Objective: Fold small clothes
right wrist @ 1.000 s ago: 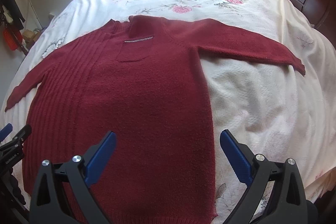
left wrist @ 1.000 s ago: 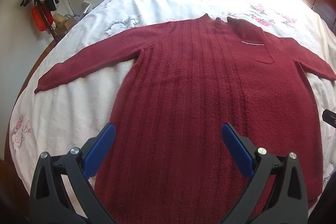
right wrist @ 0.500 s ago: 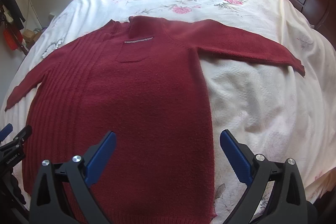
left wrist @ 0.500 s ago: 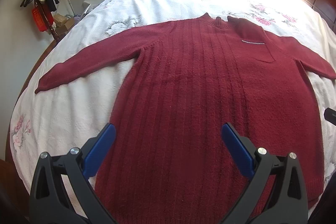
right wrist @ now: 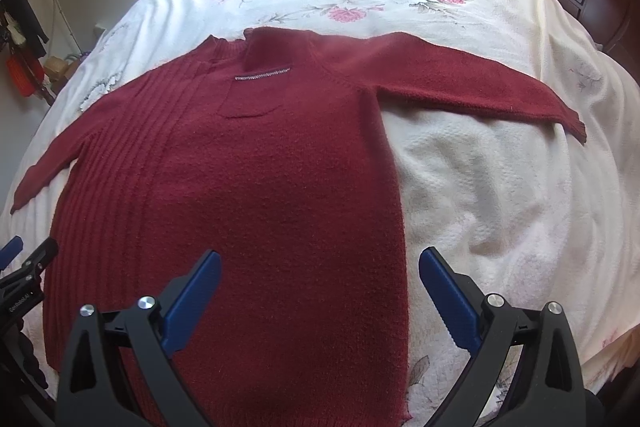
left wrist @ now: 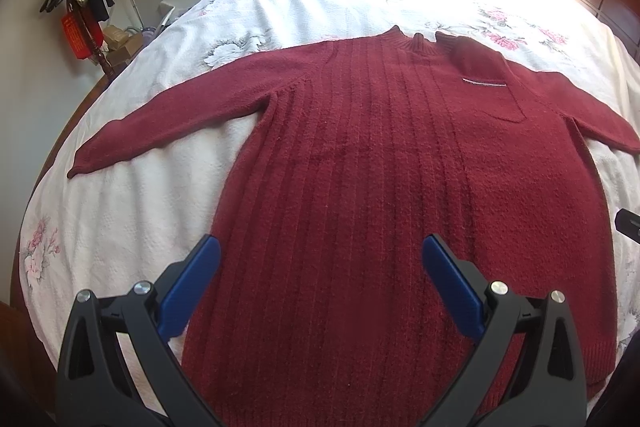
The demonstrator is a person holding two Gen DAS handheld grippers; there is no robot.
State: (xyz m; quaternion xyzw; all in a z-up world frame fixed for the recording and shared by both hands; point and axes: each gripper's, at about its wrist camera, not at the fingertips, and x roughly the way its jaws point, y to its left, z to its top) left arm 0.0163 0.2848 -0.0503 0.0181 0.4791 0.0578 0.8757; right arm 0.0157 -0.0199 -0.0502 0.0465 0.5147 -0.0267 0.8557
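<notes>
Left wrist view
sweater [left wrist: 380, 187]: flat on the bed [left wrist: 132, 203], front up, both sleeves spread out so you can fold them inward.
left tongs [left wrist: 320, 259]: you hold them spread wide, gripping nothing, above the lower ribbed half, near the left side seam.
vs 1 s ago: almost no change; sweater sits slightly lower in frame.

Right wrist view
right tongs [right wrist: 320, 267]: gaping wide, nothing held, straddling the right side edge of the sweater [right wrist: 260, 187].
right sleeve [right wrist: 480, 87]: stretched out, untouched.
vs earlier: no visible shift; fold not started.
</notes>
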